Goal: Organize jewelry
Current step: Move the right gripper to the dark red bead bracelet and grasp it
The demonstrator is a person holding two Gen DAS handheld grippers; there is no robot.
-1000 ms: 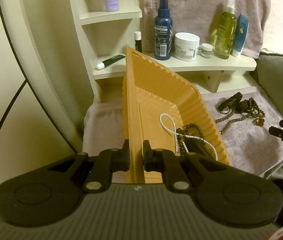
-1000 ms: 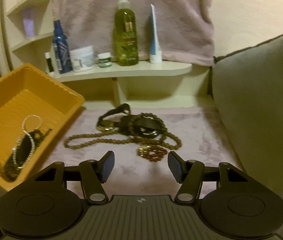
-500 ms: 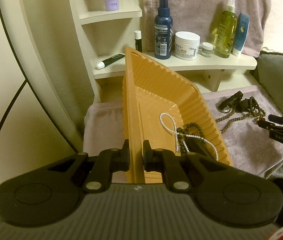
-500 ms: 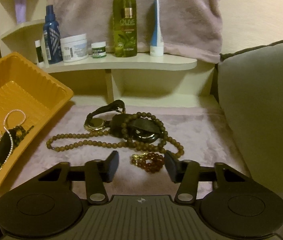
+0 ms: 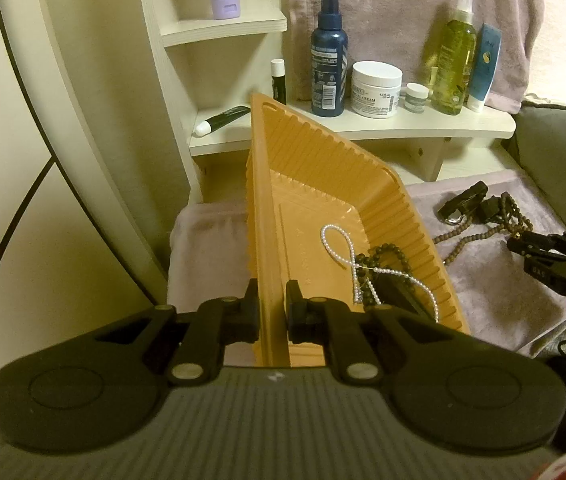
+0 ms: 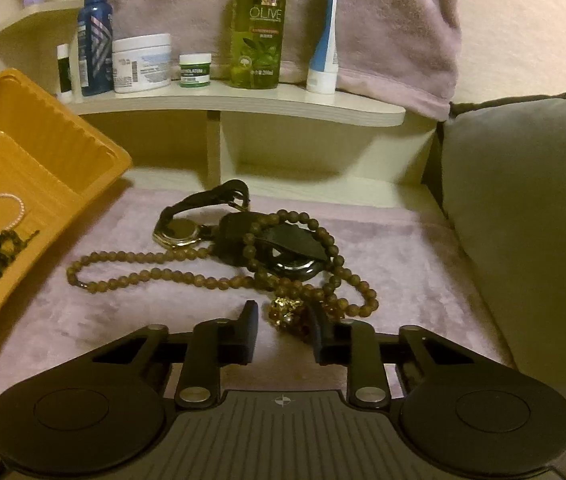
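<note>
Left wrist view: the left gripper (image 5: pixel 272 308) is clamped on the near wall of the orange tray (image 5: pixel 323 168), one finger on each side. The tray is tilted and holds a pearl strand (image 5: pixel 337 240) and dark beads (image 5: pixel 387 252). The right gripper (image 5: pixel 539 252) shows at right.

Right wrist view: the right gripper (image 6: pixel 283 330) is parted, grasping nothing, with its fingers either side of an amber bracelet (image 6: pixel 287 312) on the mauve cloth (image 6: pixel 143 320). Behind lie a brown bead necklace (image 6: pixel 143 278) and two watches (image 6: pixel 179 230), right of the tray (image 6: pixel 43 148)
</note>
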